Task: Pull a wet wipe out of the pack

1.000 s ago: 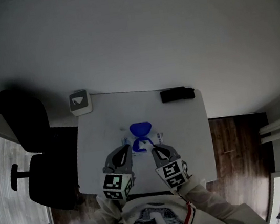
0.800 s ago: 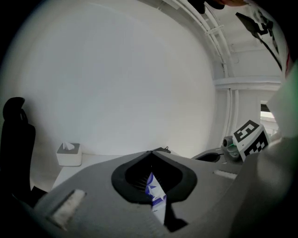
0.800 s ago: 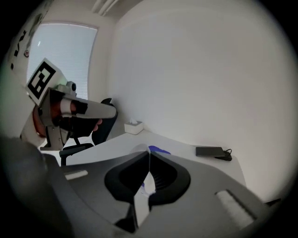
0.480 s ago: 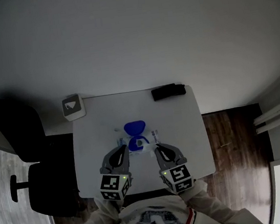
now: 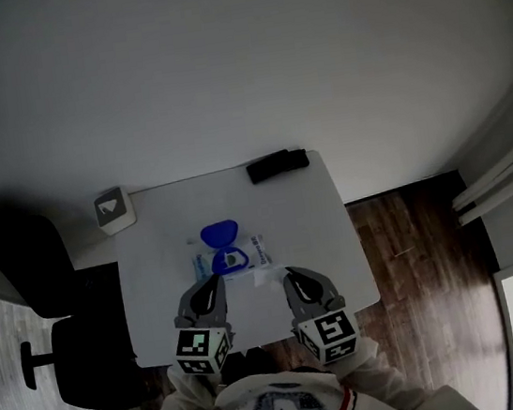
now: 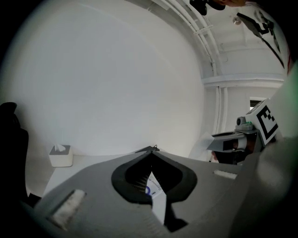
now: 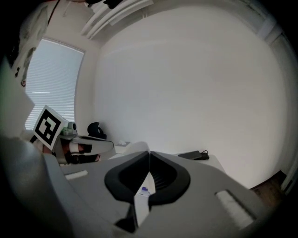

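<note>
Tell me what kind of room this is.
Probably a small office or home study. A white desk stands against a bare wall, with a black office chair beside it on a wood floor. A tissue box sits on the desk's far corner.

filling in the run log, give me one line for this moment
phase: pull | left gripper: shut on wet wipe pack, blue lid open | right gripper: shut on wet wipe
</note>
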A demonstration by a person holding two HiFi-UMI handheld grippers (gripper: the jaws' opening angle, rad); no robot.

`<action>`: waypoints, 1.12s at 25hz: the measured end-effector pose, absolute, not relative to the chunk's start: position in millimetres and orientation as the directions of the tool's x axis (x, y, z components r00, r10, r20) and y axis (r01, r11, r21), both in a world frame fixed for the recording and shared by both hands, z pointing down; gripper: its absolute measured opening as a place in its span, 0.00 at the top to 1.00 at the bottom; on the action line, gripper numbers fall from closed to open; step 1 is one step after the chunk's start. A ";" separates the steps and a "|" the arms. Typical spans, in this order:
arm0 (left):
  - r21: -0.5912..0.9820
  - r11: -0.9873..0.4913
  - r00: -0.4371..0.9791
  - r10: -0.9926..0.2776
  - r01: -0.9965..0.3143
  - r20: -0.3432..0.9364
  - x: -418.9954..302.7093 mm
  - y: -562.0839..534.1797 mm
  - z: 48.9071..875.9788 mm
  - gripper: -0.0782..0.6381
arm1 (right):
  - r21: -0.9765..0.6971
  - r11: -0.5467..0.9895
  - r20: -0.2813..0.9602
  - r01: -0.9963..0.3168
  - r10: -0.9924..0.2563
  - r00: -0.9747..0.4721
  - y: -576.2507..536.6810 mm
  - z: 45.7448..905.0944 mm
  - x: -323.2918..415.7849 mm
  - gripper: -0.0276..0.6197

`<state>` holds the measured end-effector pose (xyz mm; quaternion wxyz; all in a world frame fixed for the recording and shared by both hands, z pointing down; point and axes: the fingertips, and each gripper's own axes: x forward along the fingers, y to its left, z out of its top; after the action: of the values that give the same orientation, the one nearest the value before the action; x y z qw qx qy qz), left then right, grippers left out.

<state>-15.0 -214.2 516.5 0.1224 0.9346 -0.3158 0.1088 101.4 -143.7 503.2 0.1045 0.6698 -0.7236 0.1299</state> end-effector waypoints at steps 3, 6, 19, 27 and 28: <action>0.136 -0.771 0.772 -0.574 -0.622 0.275 -7.6 -190.9 509.9 0.89 | -0.058 0.058 0.306 -0.997 -0.949 -0.073 -118.4 496.2 113.1 0.95; 0.115 -0.763 0.759 -0.592 -0.636 0.271 -2.1 -163.3 504.4 0.89 | -0.068 0.057 0.287 -0.996 -0.955 -0.074 -90.6 489.8 123.3 0.95; 0.067 -0.718 0.710 -0.664 -0.693 0.233 3.0 -20.4 478.1 0.89 | -0.084 0.104 0.240 -0.991 -0.963 -0.121 42.1 471.2 139.1 0.95; 0.055 -0.715 0.706 -0.669 -0.696 0.231 -1.6 21.8 466.9 0.89 | -0.093 0.110 0.247 -0.990 -0.960 -0.130 81.4 469.1 135.8 0.95; 0.056 -0.716 0.707 -0.668 -0.696 0.234 -2.3 23.9 467.7 0.89 | -0.095 0.109 0.249 -0.989 -0.960 -0.130 83.4 469.5 135.0 0.95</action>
<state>-2.3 23.9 467.7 0.0704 0.9210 -0.3701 0.0990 135.0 83.4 469.5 0.0624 0.6567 -0.7421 0.1193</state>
